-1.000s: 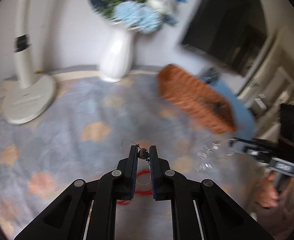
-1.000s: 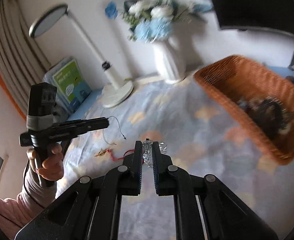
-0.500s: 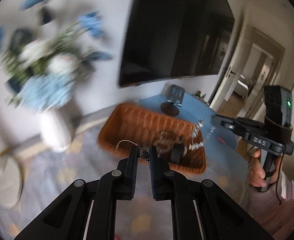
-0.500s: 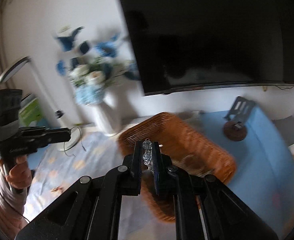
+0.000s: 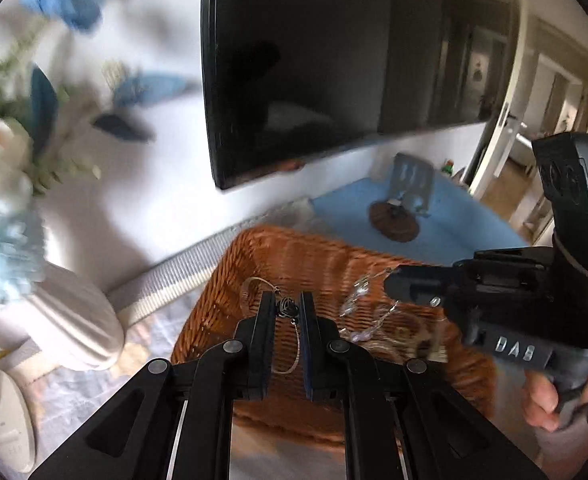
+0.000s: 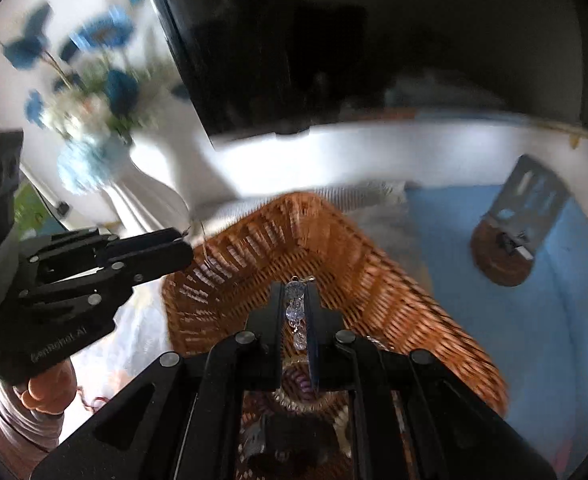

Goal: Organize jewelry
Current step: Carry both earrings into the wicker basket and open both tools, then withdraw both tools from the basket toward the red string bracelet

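Trouble, if it came, looked likeliest at the basket point(image 5: 253, 264), the biggest thing in play: an orange-brown wicker one standing on a patterned cloth point(image 5: 73, 392) beside a blue surface point(image 6: 534, 320). Both grippers hung above it at once, close together, so a hasty release could have sent one tool knocking the other, or dropped a piece over the rim onto the cloth. In the right wrist view the left gripper point(image 6: 187, 246) sat right at the near rim, which made a spill outside the more probable fault on that side.

Inside the basket lay a dark, tangled heap point(image 6: 294, 432) of what seemed to be jewelry already gathered, with a purplish coil point(image 6: 300, 384) showing; the blur hid any finer count. Fresh chains falling onto that heap would probably have snarled with it.

The left gripper point(image 5: 287, 308) had its fingers closed on a small dark bead pendant point(image 5: 287, 307), whose thin wire hoop point(image 5: 294, 356) dangled between the fingers and could have caught on the wicker weave. The right gripper point(image 6: 298, 300) was pinched on a clear crystal strand point(image 6: 296, 312); seen from the left, that strand point(image 5: 358, 304) trailed loose over the basket and might have hooked the other tool.
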